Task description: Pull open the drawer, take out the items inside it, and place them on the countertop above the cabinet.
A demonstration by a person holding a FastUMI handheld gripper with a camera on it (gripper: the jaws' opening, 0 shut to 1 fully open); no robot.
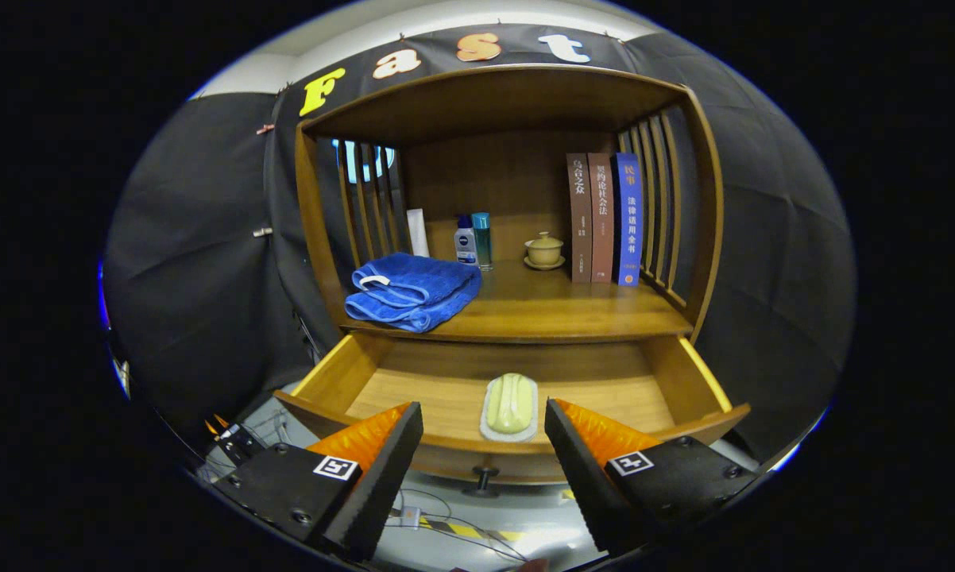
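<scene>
gripper: our two fingers sit nearest the camera, spread wide and grasping nothing, just short of the drawer's front panel – we read that gap as set ready to straddle the soap.
knob: under the drawer's front panel, between our fingers – we are off it because the pull looks done.
drawer: pulled well out below the countertop, its wooden floor in plain sight so we can reach in from above.
soap dish: the one item we can make out inside the drawer, lying close behind the front panel and roughly midway between its side walls; a pale green bar rests on a pale tray, long axis running front to back – narrow enough, we judge, for a pinch across its width.
countertop: directly above the drawer, with bare wood in its middle where we would set the soap down.
blue towel: folded at the countertop's left front, above the drawer's left corner.
bottles, lidded cup, books: ranged along the back of the countertop, well beyond the drawer, so the front stays free.
</scene>
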